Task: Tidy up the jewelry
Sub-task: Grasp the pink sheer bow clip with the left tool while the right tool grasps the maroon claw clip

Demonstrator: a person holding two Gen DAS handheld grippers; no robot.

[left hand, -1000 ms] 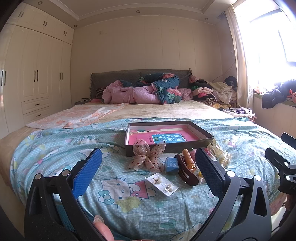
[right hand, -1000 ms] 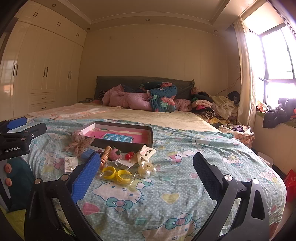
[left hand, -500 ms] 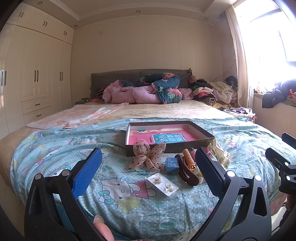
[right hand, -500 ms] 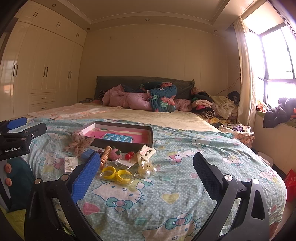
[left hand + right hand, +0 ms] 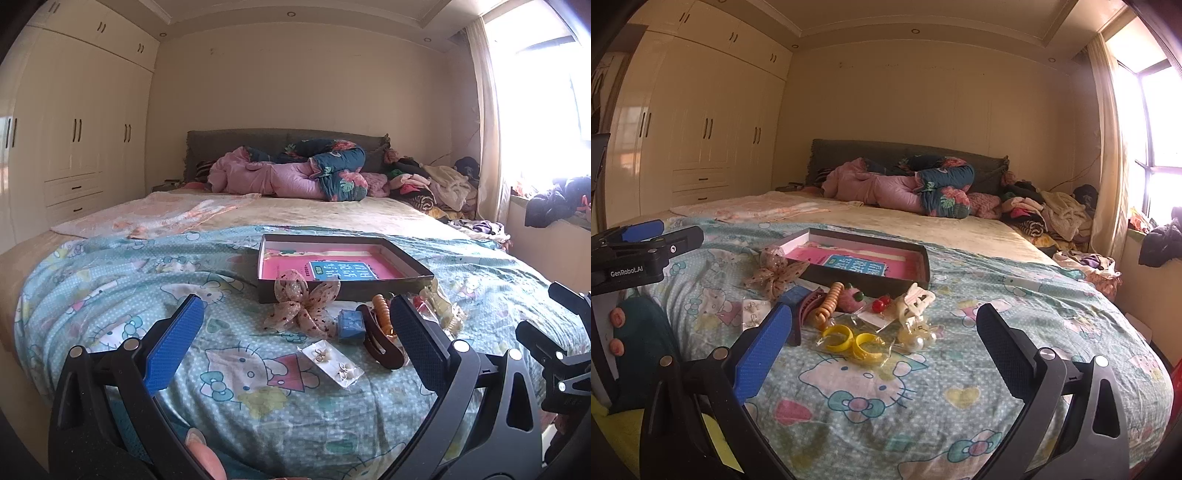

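A shallow dark box point(image 5: 343, 291) point(image 5: 871, 278) with a pink lining lies on the Hello Kitty bedspread. In front of it lie a dotted fabric bow point(image 5: 304, 304) point(image 5: 774, 273), an earring packet point(image 5: 332, 360), a small blue box point(image 5: 350, 324), a brown hair claw point(image 5: 380, 345), an orange coil tie point(image 5: 829, 304), yellow rings point(image 5: 853, 339), red beads point(image 5: 881, 304), a white claw clip point(image 5: 914, 301) and pearl pieces point(image 5: 918, 338). My left gripper point(image 5: 295, 343) is open and empty, short of the pile. My right gripper point(image 5: 882, 354) is open and empty, near the yellow rings.
Rolled pink and floral quilts point(image 5: 295, 177) and a clothes heap point(image 5: 432, 184) lie at the headboard. A wardrobe point(image 5: 74, 147) stands left, a window ledge point(image 5: 546, 229) right. The other gripper shows at each view's edge point(image 5: 639, 254).
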